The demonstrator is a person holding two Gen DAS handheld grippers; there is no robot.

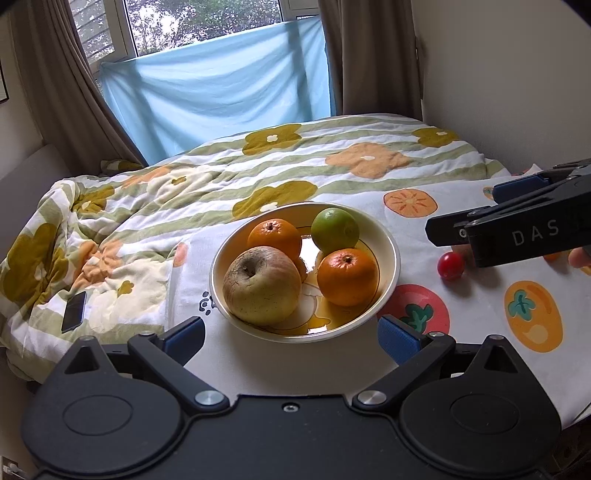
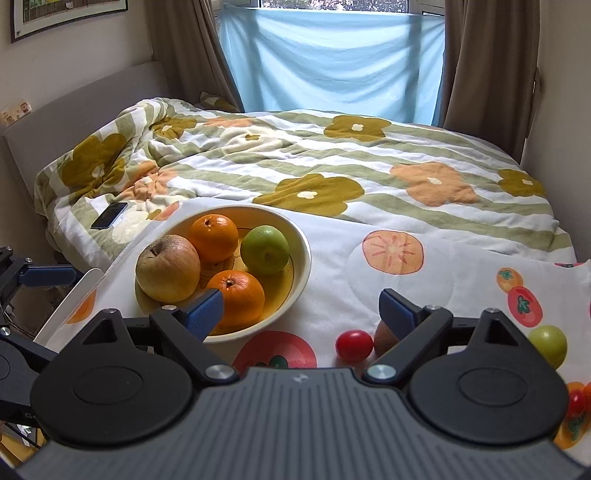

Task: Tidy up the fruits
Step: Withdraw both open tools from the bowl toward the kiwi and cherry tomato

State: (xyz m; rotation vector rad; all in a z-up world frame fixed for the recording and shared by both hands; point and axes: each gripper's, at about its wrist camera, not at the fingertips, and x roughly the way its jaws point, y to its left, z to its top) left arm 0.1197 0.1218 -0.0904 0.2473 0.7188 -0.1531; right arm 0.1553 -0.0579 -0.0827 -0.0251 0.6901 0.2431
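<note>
The bowl (image 2: 301,258) is sitting packed: an apple (image 2: 168,267), two oranges (image 2: 236,297) and a lime (image 2: 265,250) are crowding it, leaving only a small gap in the middle. Right of the bowl the cloth (image 2: 340,269) is lying bare. Nearer in, a cherry tomato (image 2: 354,345) and a brown fruit (image 2: 384,336) touching it are lying in front of the spread right gripper (image 2: 301,310). A green fruit (image 2: 548,343) is sitting well right.

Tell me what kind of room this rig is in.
Most likely a home bedroom. A bed with a rumpled flower-print quilt fills the view, brown curtains flank a window, and a phone lies on the quilt. The fruit bowl sits on a fruit-print cloth.
</note>
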